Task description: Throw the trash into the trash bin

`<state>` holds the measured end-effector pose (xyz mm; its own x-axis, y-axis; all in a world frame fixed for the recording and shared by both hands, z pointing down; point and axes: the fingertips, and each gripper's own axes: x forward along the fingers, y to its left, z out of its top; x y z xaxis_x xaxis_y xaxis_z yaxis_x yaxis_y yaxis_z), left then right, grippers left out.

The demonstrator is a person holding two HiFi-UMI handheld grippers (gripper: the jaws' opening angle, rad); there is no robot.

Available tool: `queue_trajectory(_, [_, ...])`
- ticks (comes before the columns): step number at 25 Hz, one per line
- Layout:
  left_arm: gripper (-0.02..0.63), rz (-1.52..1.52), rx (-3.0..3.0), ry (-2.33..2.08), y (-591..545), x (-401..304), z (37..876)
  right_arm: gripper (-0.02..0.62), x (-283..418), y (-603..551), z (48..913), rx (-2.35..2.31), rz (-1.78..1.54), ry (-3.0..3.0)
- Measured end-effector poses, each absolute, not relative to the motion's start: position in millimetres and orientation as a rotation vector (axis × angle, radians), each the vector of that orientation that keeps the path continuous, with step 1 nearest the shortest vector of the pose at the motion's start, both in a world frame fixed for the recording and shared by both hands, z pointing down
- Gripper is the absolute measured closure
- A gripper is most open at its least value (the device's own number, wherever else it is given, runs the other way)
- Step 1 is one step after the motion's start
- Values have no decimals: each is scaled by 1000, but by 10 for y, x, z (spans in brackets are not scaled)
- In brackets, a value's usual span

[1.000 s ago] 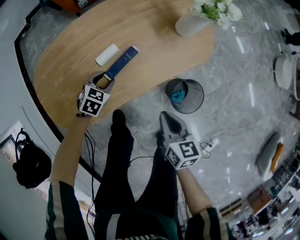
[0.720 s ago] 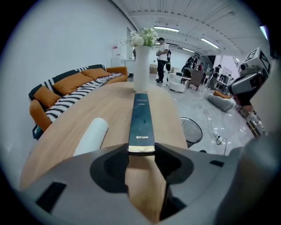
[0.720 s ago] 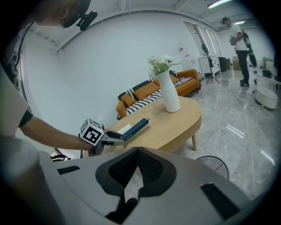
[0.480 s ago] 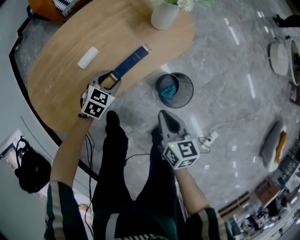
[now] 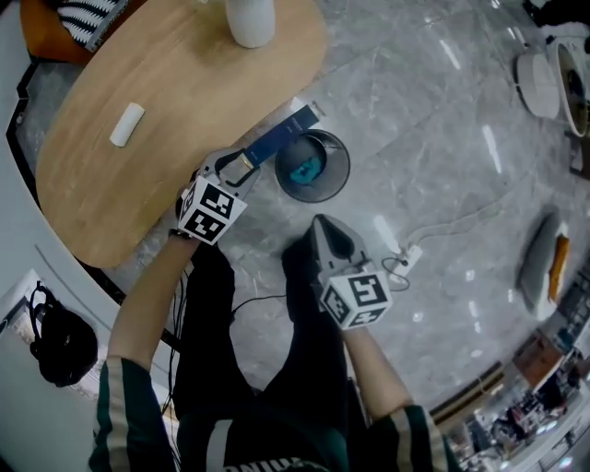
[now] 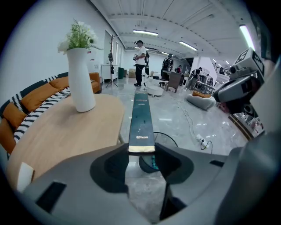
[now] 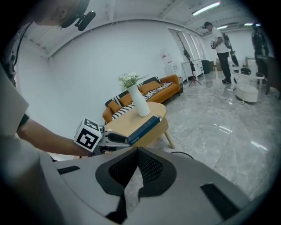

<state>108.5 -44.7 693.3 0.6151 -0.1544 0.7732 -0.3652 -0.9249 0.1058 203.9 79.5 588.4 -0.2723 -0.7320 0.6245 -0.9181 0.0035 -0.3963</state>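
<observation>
A long dark-blue box (image 5: 281, 136) is clamped at its near end in my left gripper (image 5: 237, 166), which hangs just past the wooden table's (image 5: 157, 83) edge. The box's far end reaches over the rim of the round black trash bin (image 5: 314, 167), which stands on the floor with blue trash inside. In the left gripper view the box (image 6: 141, 116) juts straight out from the jaws, with the bin (image 6: 151, 161) below them. My right gripper (image 5: 328, 241) hovers above the floor near the bin, shut and empty. The right gripper view shows the left gripper (image 7: 115, 138) with the box (image 7: 142, 127).
A small white roll (image 5: 126, 124) and a white vase (image 5: 251, 20) stand on the table. A power strip with its cable (image 5: 410, 253) lies on the marble floor to the right. A black backpack (image 5: 60, 346) sits at lower left. An orange sofa (image 6: 26, 103) is behind the table.
My left gripper has lifted the blue box off the table and carried it right, toward the bin. The right gripper has stayed in much the same spot in the picture.
</observation>
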Motion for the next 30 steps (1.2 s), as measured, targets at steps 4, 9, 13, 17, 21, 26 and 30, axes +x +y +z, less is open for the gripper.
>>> queue_trajectory(4, [423,1238,2556,-364,-123,1466,7186,595,2404,934,5964,1749,1129,-2004])
queue_trajectory(9, [422,1337,2476,-345,211,1682,7665,597,2718,1009,6152,1756,1151,-1993])
queue_trajectory(13, [422,1458,2370,-365,441,1709,8132,595,2926,1042,6275,1755,1149,-1984])
queue_trajectory(17, [422,1595,2280,-404,565,1677,8530,595,3055,1048,6421,1743,1165,-1976])
queue_trajectory(21, [422,1667,2182,-424,733,1758,8796,595,3133,1057,6465,1721,1154,-1984])
queue_trajectory(26, [422,1700,2148,-449,779,1874,8946,595,3174,1038,6490,1718,1159,-1986])
queue_trajectory(30, [411,1694,2145,-417,819,1890,8948,597,3137,1071,6506,1707,1167,-1980])
